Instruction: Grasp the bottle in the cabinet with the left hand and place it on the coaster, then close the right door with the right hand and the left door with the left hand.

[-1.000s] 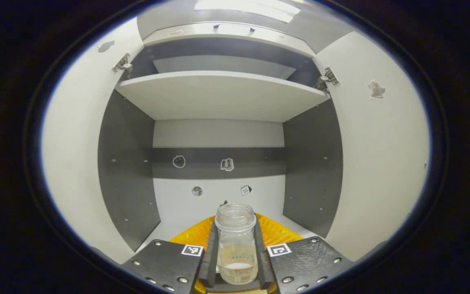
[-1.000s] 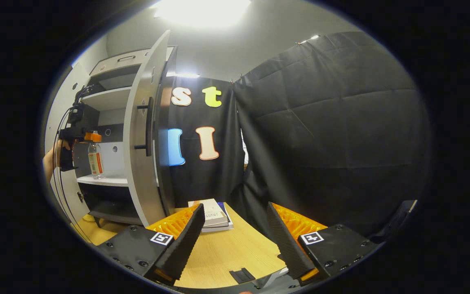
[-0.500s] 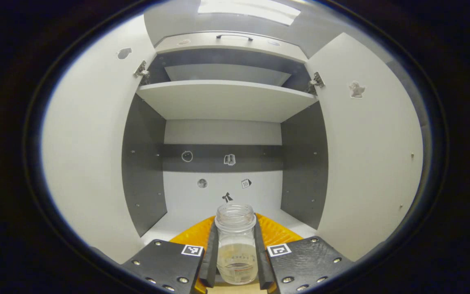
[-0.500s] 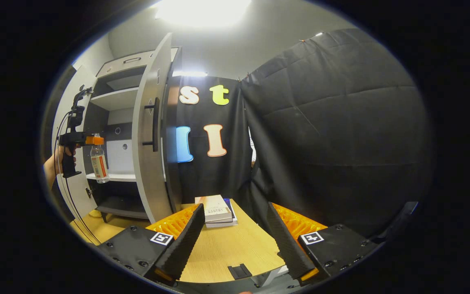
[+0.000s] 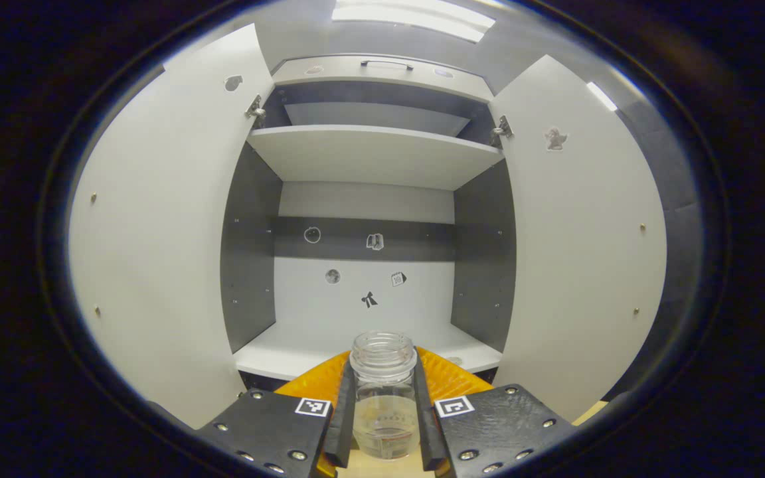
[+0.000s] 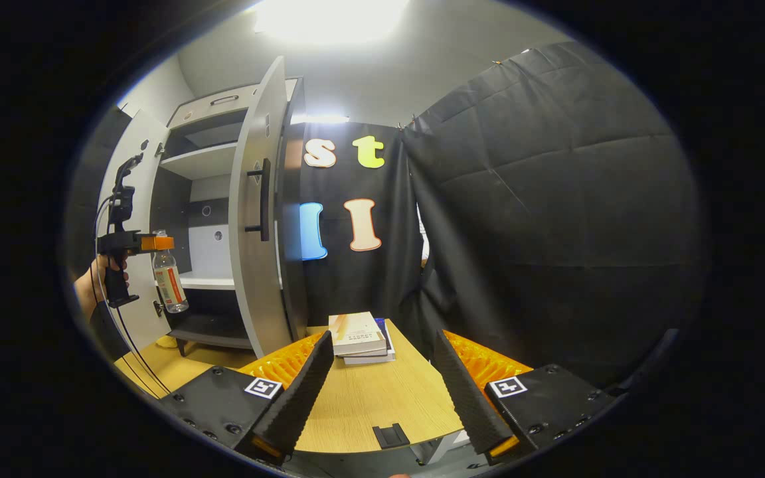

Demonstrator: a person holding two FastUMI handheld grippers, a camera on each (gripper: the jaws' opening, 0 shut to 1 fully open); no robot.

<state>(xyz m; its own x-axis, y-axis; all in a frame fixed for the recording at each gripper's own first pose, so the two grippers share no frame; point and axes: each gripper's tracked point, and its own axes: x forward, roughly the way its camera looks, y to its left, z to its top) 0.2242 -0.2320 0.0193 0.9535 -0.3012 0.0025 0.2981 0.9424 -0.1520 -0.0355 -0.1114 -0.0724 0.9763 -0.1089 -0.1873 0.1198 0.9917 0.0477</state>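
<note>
One bottle [image 5: 384, 392] in play, clamped at the neck between both fingers of the left gripper [image 5: 382, 425], hanging in the air in front of the cabinet [image 5: 369, 153]. Two doors, left door [image 5: 157, 252] and right door [image 5: 582, 245], both swung wide. Two shelves to count inside: the upper shelf [image 5: 372, 153] and the lower shelf [image 5: 303, 348], each bare on its visible surface, with small stickers on the back wall. Over in the right gripper view, the side-on angle: a hand [image 6: 93, 289] holds the left gripper, the bottle [image 6: 170, 282] dangles below its fingers, a little liquid in the bottom, label on its side, held out in front of the lower shelf and clear of it. That view also takes in the wooden table [image 6: 382, 398], a stack of books [image 6: 359, 335] just beside the right door [image 6: 256, 219] with its dark handle. The right gripper [image 6: 382, 392] hovers over the table, fingers spread well apart, holding nothing.
</note>
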